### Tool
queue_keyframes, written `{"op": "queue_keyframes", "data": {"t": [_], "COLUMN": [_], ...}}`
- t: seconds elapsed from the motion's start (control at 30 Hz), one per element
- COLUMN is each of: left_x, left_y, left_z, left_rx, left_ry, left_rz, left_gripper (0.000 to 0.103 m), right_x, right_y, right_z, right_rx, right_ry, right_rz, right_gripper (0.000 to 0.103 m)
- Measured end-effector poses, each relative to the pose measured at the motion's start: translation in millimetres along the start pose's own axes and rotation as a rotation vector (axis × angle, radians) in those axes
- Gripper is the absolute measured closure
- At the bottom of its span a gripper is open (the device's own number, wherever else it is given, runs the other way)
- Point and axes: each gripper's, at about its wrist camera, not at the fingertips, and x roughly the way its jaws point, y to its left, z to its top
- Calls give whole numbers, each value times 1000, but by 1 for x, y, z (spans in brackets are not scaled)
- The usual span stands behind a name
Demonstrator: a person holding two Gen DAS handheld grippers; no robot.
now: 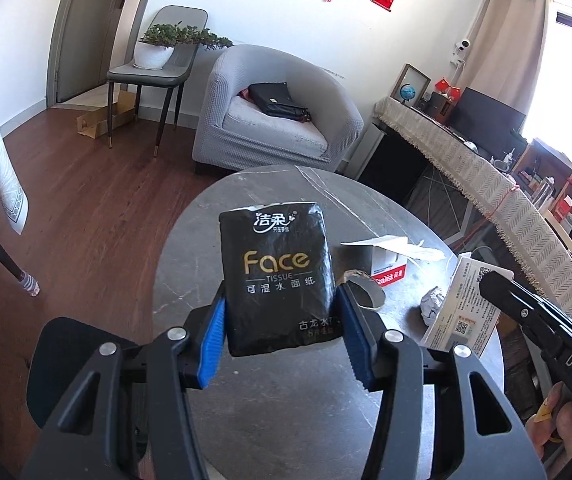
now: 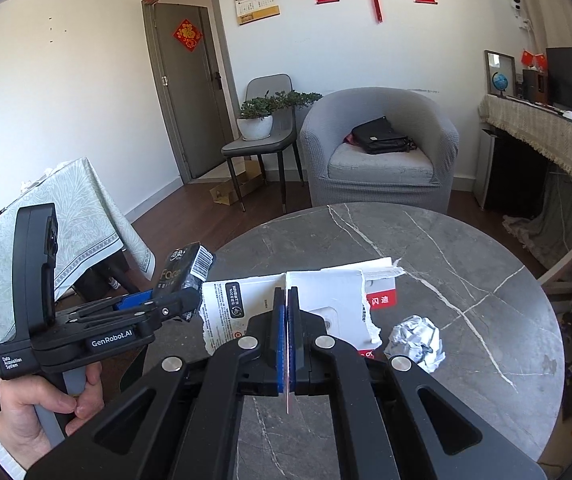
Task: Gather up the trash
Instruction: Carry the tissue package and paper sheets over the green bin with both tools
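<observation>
Currently left claw [image 1: 280, 334] grips the tissue pack [image 1: 278, 276], right claw [image 2: 287, 320] pinches torn cardboard [image 2: 326, 296]; crumpled paper [image 2: 416, 342] just right of it remains.

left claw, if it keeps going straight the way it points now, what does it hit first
Probably the cardboard tube on the round table, just past the tissue pack the left claw grips. It points downward, so the tabletop follows. Depth is unclear in the fisheye view.

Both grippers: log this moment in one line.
left gripper: shut on tissue pack | right gripper: shut on torn box | on table: paper ball
</observation>
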Motion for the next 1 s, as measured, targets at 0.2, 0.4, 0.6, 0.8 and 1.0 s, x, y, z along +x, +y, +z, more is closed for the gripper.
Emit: {"op": "queue_keyframes", "data": {"t": [0.2, 0.4, 0.6, 0.8, 1.0], "left_x": [-14, -26, -33, -37, -37], "left_y": [26, 54, 83, 113, 143], "left_z": [5, 6, 6, 2, -5], "left_rx": [6, 16, 31, 32, 24], "left_ry": [-26, -31, -17, 10, 70], "left_rz": [58, 111, 174, 220, 252], "left_gripper": [48, 48, 48, 48, 48], "right_x": [6, 21, 38, 57, 79], "right_y": [24, 53, 81, 105, 128], "right_z": [11, 16, 20, 22, 22], "right_rx": [-15, -45, -68, -85, -104], "right_ry": [-38, -37, -25, -7, 22], "right_rz": [37, 83, 123, 154, 179], "right_gripper": [102, 102, 102, 102, 102]}}
